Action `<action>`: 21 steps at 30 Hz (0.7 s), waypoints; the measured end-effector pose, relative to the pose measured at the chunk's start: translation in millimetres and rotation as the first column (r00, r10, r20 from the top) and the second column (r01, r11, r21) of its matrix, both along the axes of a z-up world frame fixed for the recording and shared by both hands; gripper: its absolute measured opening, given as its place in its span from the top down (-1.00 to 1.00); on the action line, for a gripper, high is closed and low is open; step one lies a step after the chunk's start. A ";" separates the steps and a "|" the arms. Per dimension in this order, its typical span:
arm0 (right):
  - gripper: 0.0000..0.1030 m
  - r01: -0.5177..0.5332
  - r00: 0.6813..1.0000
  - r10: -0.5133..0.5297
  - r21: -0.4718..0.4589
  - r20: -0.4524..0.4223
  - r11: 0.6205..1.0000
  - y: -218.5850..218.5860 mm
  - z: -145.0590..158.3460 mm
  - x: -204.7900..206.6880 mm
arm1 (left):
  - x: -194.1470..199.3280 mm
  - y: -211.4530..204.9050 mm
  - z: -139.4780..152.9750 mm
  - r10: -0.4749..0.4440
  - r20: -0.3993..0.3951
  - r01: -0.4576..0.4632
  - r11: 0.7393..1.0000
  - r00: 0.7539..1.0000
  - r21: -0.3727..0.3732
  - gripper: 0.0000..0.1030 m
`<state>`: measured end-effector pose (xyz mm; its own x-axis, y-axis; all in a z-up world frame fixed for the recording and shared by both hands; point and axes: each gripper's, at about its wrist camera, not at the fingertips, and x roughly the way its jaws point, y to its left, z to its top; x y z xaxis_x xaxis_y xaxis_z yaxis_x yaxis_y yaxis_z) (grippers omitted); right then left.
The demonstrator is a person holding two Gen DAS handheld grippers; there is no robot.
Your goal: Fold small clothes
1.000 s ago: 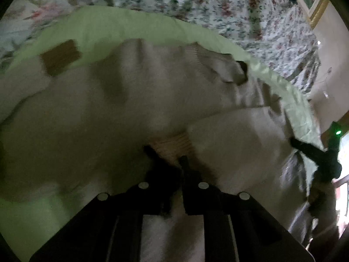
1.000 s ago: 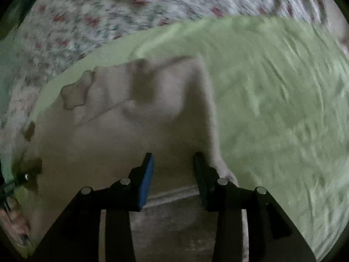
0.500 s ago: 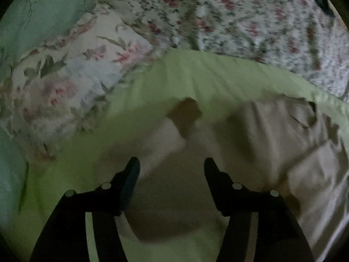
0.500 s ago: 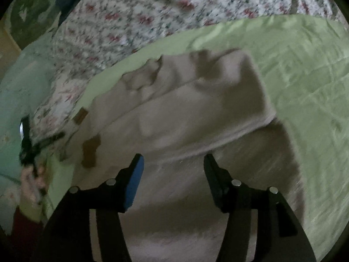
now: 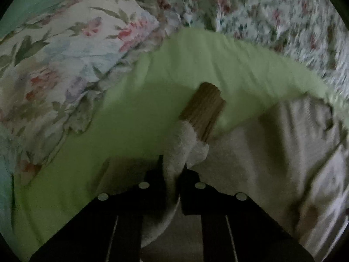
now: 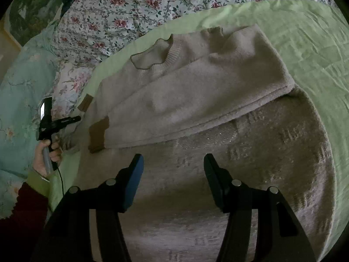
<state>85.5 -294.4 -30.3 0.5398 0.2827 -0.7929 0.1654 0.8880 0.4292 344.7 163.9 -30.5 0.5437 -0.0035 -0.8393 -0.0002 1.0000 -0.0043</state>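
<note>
Hand [image 6: 47, 150] at far left gripping left tongs [image 5: 173, 174], just closed, pinching beige sweater's [image 6: 196, 91] sleeve [image 5: 183, 144] behind brown cuff [image 5: 202, 111]; sweater on green sheet [image 6: 305, 43]; right tongs [image 6: 173, 163] parted above it, gripping nothing

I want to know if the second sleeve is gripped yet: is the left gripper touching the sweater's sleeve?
Touching. In the left wrist view the left gripper is shut on the cream sleeve just behind its brown cuff.

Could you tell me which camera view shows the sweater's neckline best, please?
The right wrist view: the sweater lies spread on the green sheet, its neckline sharp and whole. The left wrist view shows only a blurred scrap of neckline at its right edge.
</note>
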 end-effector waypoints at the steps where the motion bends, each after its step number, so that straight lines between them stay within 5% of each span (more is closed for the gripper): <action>1: -0.14 -0.001 1.000 0.001 0.002 0.004 1.000 1.3 0.9 0.2 | -6.7 0.0 5.9 0.000 0.020 0.000 1.000 1.000 -0.017 0.85; 6: -0.14 -0.002 0.999 0.002 0.016 0.034 1.000 2.7 8.0 -2.2 | -46.1 -24.0 39.5 -0.006 0.105 0.022 0.989 0.994 -0.148 0.85; 13: -0.14 0.040 0.997 -0.043 0.044 0.067 0.998 -14.2 13.1 -9.9 | -87.8 -137.3 69.7 -0.127 0.234 0.198 0.930 0.964 -0.310 0.85; 17: -0.14 0.072 0.994 -0.075 0.048 0.075 0.996 -31.1 14.5 -17.5 | -108.5 -208.4 71.8 -0.243 0.282 0.333 0.879 0.928 -0.341 0.85; 21: -0.14 0.130 0.988 -0.135 0.060 0.081 0.990 -54.0 12.1 -24.4 | -112.6 -275.6 44.6 -0.344 0.255 0.415 0.851 0.904 -0.323 0.85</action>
